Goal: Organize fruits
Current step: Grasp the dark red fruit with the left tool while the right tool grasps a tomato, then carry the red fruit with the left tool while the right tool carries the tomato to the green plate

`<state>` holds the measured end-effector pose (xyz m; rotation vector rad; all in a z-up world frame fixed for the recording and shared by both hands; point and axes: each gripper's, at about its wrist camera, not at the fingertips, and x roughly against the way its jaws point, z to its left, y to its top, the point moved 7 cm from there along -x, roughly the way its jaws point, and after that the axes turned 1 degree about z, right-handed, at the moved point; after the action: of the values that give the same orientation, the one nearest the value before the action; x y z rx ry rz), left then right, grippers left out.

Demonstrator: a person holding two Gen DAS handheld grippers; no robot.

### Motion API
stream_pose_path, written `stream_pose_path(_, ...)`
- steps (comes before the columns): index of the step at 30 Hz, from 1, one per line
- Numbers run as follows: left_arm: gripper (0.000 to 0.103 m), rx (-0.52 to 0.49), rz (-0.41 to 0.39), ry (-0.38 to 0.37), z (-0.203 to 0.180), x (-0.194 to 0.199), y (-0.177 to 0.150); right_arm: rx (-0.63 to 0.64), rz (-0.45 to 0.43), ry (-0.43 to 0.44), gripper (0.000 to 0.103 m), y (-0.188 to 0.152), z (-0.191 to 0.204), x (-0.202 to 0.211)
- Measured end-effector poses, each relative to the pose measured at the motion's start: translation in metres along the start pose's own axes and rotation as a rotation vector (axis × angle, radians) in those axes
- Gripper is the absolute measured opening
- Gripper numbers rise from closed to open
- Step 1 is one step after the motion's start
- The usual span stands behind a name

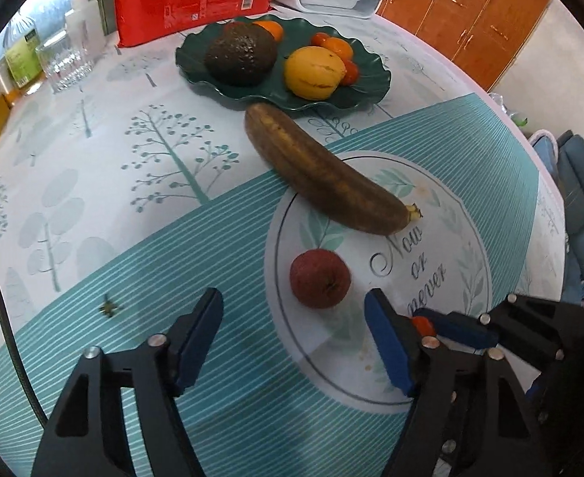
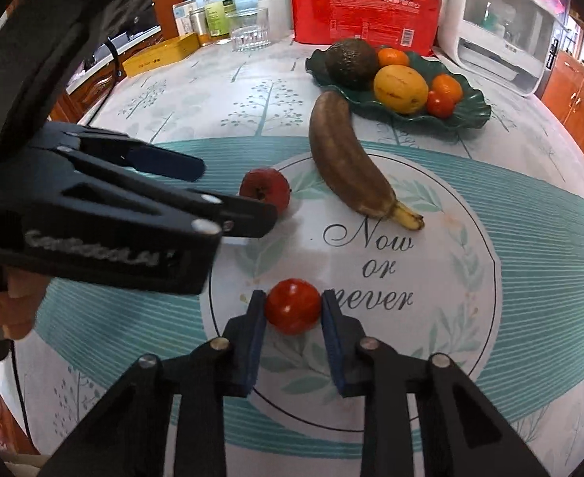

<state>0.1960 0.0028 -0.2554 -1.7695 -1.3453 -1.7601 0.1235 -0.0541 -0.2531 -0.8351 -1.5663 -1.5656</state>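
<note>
Pickup in hand, on both sides. Right gripper (image 2: 294, 310) clamped on small round glossy red tomato (image 2: 292, 306), pads pressing each flank, down on white printed medallion of teal-striped tablecloth (image 2: 530, 246). Left gripper (image 1: 294, 318) with jaws apart, just short of dull red rough-skinned round fruit (image 1: 320, 278), nothing between pads. Next, probably: lift tomato clear and carry toward dark green leaf-shaped plate (image 2: 470, 117) already loaded with fruit; meanwhile advance left jaws around red fruit. Brown overripe banana (image 2: 347, 163) lying just beside plate.
</note>
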Motion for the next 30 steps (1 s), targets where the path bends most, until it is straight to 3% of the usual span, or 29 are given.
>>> stream_pose_path(4,0.059,-0.005,-0.006,-0.016,-0.006,-0.007,0.002,-0.020,0.001,-0.012,0.028,0.002,-0.003,-0.002)
stream_pose_path(9,0.031,-0.010,-0.026,-0.019,-0.012,-0.010,0.006,-0.045,0.004,-0.023,0.027,0.001,-0.009,-0.002)
stream_pose_path(18,0.029,0.022,-0.056,0.009,-0.011,-0.003,0.003,-0.058,-0.012,-0.030,0.027,0.003,-0.014,0.009)
stream_pose_path(30,0.029,0.120,-0.134,0.034,-0.016,0.062,0.007,-0.081,-0.041,-0.010,0.027,0.034,-0.035,0.062)
